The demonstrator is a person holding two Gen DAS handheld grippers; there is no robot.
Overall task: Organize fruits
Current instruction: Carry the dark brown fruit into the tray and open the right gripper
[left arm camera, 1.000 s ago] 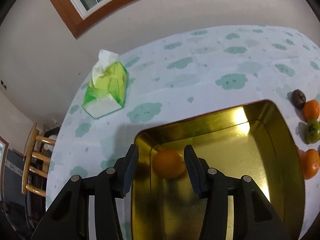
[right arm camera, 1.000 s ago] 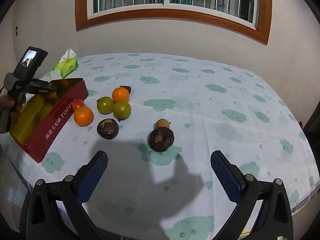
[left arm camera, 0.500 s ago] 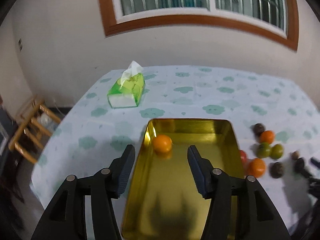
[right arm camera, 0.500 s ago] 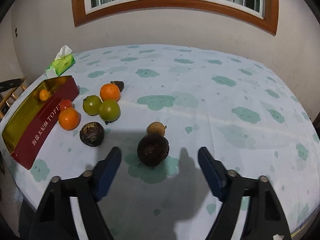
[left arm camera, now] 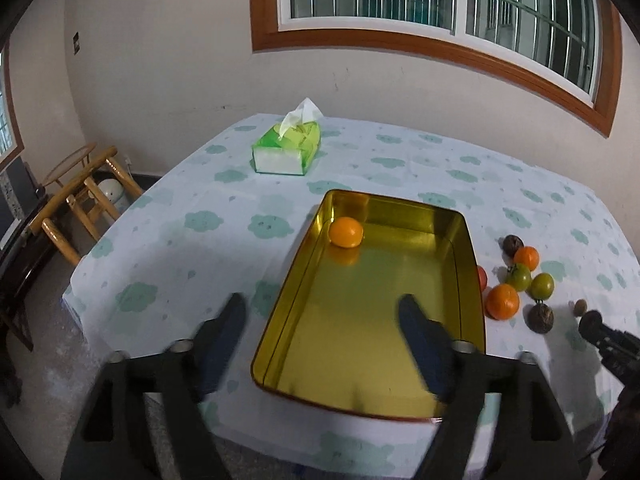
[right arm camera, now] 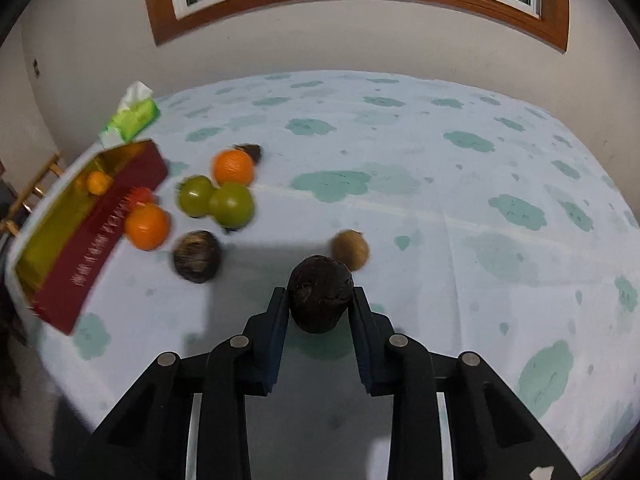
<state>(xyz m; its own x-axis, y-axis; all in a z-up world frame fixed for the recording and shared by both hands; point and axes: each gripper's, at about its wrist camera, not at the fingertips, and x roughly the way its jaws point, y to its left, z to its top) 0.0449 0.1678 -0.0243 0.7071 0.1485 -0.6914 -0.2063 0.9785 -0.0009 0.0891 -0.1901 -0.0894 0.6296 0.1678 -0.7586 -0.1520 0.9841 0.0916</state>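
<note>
Meanwhile our right tongs (right arm camera: 320, 300), jaws just closing, pinched the dark fruit (right arm camera: 320, 298) on the desk (right arm camera: 440, 160), probably for the tin (left arm camera: 464, 280). Our left tongs (left arm camera: 322, 324) had just spread, empty, above the tin's near end, its orange (left arm camera: 346, 232) resting in the far corner.

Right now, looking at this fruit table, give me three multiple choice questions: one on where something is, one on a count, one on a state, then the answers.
1. Where does the tissue box sit?
A. inside the tin
B. on the tablecloth beyond the tin
C. on the chair

2. How many fruits lie inside the gold tin?
A. one
B. three
C. none

3. What is the right gripper doing?
A. standing wide open over bare cloth
B. closed on an orange
C. closed on a dark brown fruit

Answers:
1 B: it stands on the cloth past the tin's far end.
2 A: only the small orange is inside.
3 C: its fingers press the dark brown fruit.
</note>
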